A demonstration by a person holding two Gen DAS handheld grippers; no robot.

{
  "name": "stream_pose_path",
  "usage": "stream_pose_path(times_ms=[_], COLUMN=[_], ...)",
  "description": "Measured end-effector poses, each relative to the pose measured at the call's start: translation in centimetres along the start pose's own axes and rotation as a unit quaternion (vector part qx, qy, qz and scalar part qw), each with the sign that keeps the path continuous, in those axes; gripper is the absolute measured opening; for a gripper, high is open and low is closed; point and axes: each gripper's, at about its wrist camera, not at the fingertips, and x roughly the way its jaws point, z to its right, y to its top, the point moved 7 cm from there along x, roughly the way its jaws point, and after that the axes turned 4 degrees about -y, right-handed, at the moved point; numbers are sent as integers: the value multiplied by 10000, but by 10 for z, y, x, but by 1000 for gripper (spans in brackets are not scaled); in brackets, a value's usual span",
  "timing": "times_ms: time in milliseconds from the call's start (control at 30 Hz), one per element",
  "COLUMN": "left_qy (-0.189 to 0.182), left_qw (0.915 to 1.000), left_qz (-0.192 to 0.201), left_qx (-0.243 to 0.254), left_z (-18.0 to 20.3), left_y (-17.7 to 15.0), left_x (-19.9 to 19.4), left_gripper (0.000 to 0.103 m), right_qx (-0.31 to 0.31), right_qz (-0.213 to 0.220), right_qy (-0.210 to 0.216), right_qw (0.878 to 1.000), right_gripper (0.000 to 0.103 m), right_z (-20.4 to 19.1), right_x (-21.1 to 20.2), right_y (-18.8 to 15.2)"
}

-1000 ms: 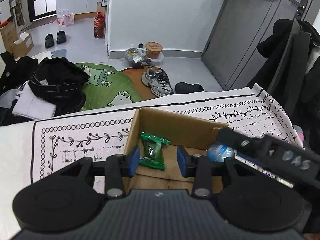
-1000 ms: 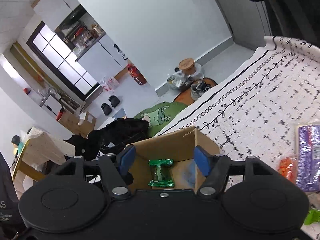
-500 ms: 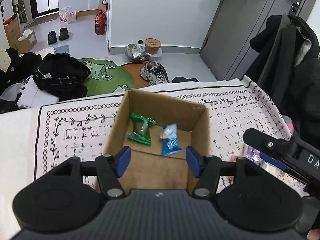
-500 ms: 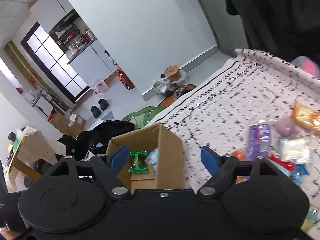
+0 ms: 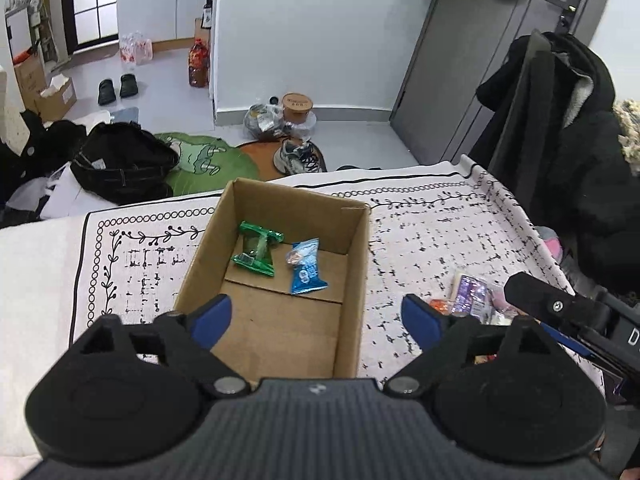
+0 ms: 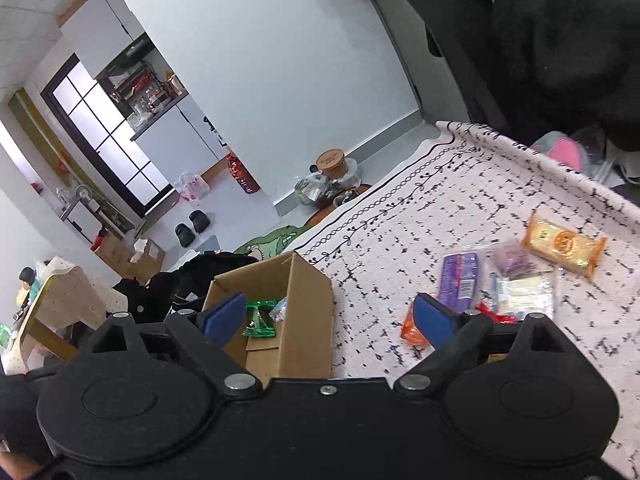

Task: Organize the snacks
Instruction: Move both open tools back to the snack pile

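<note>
An open cardboard box [image 5: 356, 264] [image 6: 308, 312] stands on the patterned tablecloth. Inside it lie a green snack packet [image 5: 256, 248] [image 6: 259, 318] and a blue snack packet [image 5: 306, 266] [image 6: 280, 310]. My left gripper [image 5: 316, 320] hovers above the box's near end, its jaws opening wide with nothing between them. My right gripper [image 6: 330, 316] hangs over the box's right wall, jaws also opening and empty. Right of the box lies a pile of snacks: a purple packet [image 6: 458, 274] [image 5: 468, 294], an orange-yellow packet [image 6: 564, 244], a small orange packet [image 6: 410, 326] and a clear one [image 6: 528, 292].
The table's far edge drops to a floor with shoes [image 5: 298, 156], a green mat [image 5: 208, 160] and black bags [image 5: 120, 160]. Dark coats [image 5: 572, 128] hang at the table's right end. The right gripper's black body [image 5: 568, 312] shows at the left wrist view's right edge.
Both grippers drew back and up from the box while their jaws spread. The blue packet, earlier at the right gripper's tip, now lies in the box beside the green one.
</note>
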Motion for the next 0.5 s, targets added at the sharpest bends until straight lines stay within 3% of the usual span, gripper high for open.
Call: stream_pose_path(times_ms=[167,500], left_qy=[-113,-436], left_qw=[9999,9989], left_qz=[73,130], left_qx=[9,132], left_z=[14,47], left_y=[-7,-24], left_x=[-10,-28], left_gripper=[103,103], right_qx=[-7,128], right_qz=[81,140], right_qy=[-250,-402], right_qw=[9997,9990], right_gripper=[90,91], right_z=[16,43], right_x=[-16,-46], right_y=[-6,-10])
